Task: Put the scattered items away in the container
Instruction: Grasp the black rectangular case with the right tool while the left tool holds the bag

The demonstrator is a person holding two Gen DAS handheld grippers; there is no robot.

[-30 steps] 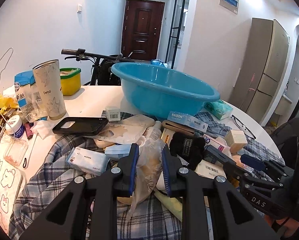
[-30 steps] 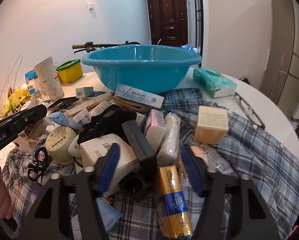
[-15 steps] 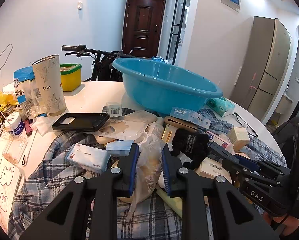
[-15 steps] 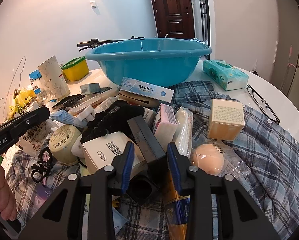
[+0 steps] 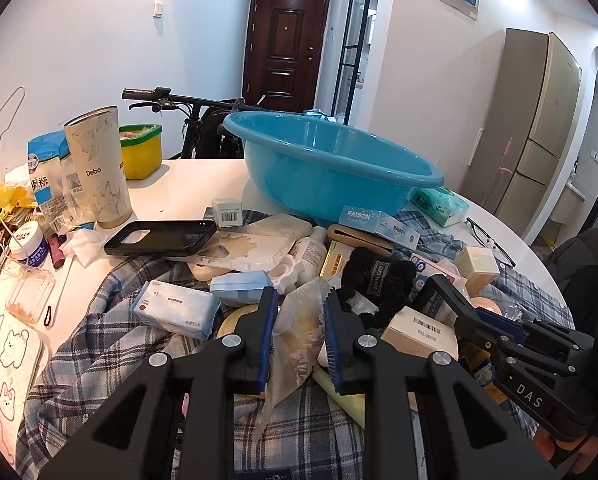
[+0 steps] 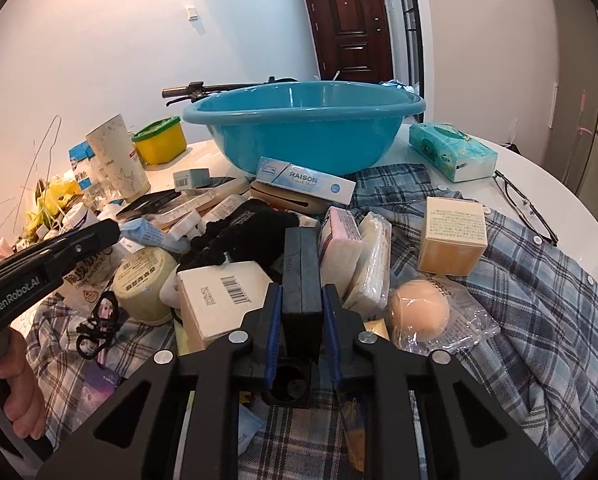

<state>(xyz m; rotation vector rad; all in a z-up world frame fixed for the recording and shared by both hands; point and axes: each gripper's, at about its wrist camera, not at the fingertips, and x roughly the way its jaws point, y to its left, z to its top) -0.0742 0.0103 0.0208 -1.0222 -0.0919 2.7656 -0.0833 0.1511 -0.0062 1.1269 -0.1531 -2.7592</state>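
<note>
A blue plastic basin [image 5: 331,168] stands at the back of the round white table; it also shows in the right wrist view [image 6: 299,124]. My left gripper [image 5: 299,320] is shut on a clear plastic bag [image 5: 299,336] that holds something pale. My right gripper [image 6: 301,312] is shut on a long black box [image 6: 301,276] and holds it over the pile. A heap of boxes, packets and a black glove [image 6: 243,232] lies on a plaid shirt [image 6: 539,320] in front of the basin.
A tall paper cup [image 5: 99,172], a yellow tub [image 5: 141,152] and bags crowd the table's left. A black phone case [image 5: 161,238] lies near them. A tissue pack [image 6: 451,152] and glasses [image 6: 527,208] lie at the right. A bicycle stands behind the table.
My right gripper has closed on the black box and lifted it a little. My left gripper has stayed shut on the bag and risen slightly.
</note>
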